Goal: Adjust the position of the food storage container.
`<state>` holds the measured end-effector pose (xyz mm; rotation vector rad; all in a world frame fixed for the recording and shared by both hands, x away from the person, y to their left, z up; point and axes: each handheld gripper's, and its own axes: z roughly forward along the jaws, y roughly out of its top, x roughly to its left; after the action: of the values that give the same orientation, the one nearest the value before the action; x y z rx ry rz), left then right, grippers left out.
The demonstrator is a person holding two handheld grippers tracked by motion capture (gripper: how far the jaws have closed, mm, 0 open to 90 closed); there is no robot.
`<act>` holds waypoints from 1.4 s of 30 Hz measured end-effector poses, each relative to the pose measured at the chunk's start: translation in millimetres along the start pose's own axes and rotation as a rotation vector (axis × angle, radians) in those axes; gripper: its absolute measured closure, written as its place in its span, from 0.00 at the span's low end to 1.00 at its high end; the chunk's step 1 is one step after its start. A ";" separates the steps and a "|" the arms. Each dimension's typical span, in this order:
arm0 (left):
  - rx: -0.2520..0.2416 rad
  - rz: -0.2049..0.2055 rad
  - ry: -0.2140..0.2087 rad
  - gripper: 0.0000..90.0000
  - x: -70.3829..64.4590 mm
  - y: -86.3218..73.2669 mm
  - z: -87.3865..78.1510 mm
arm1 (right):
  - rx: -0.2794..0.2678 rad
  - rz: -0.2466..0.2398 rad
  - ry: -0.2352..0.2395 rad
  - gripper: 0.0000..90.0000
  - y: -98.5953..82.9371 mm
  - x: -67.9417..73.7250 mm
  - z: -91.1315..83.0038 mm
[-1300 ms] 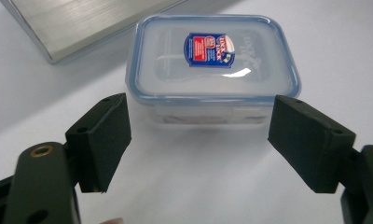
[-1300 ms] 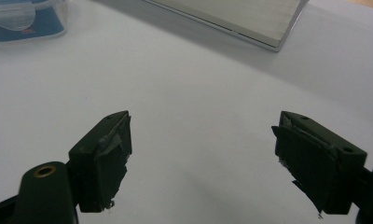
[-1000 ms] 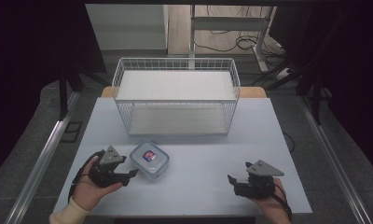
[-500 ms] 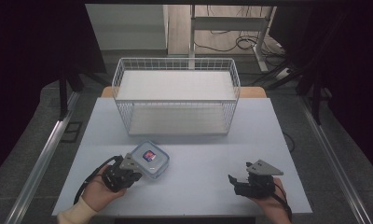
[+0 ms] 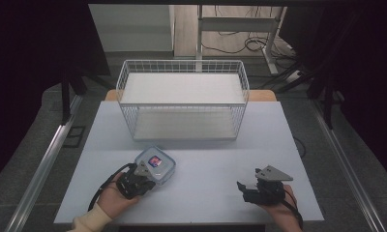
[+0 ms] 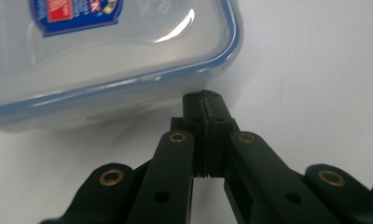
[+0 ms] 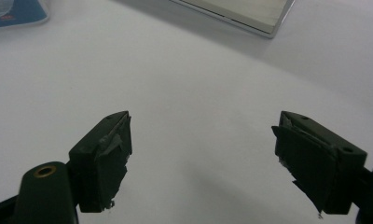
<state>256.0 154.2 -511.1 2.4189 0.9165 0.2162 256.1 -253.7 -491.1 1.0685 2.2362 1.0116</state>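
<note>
Since my left tool (image 6: 207, 105) has its jaws pressed flat together with nothing between them, its tip sitting right at the near edge of the lidded plastic box (image 5: 155, 165), I read this step as a nudge rather than a pickup. That box, clear with a blue-rimmed lid and a label on top, lies on the worktop (image 5: 206, 193) at the near left, a little short of the wire basket (image 5: 182, 99) and apart from it. To push well, I would keep the closed tip low against the box's side wall, under the lid's rim, so it does not ride up and over. Pressing near the middle of that side should keep the box from spinning; the tip looks closer to a corner now, so I would expect some turning and correct for it. Slow, steady pressure suits the smooth surface. My right tool (image 7: 203, 154) rests on the worktop at the near right, jaws spread wide and empty, well apart from the box.
</note>
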 end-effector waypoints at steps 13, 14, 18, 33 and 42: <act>-0.044 0.005 0.017 0.99 -12.5 29.2 20.4 | 0.013 -0.008 0.004 0.21 -1.2 1.9 2.9; -0.045 0.004 0.016 0.99 -13.3 32.0 22.7 | 0.013 -0.008 0.004 0.21 -1.2 1.9 2.9; -0.044 -0.003 0.013 0.99 -13.4 41.4 31.3 | 0.017 -0.010 0.005 0.21 -1.8 1.5 4.0; -0.102 -0.013 -0.012 1.00 -15.6 49.0 22.9 | 0.019 -0.010 0.004 0.21 -2.2 1.3 3.8; -0.238 -0.081 0.023 0.99 13.3 44.0 -33.4 | 0.019 -0.016 0.004 0.21 -2.4 1.3 3.4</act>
<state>280.0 149.8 -459.9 2.1616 0.9403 0.3057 256.5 -252.2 -495.2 1.0560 2.2580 0.9881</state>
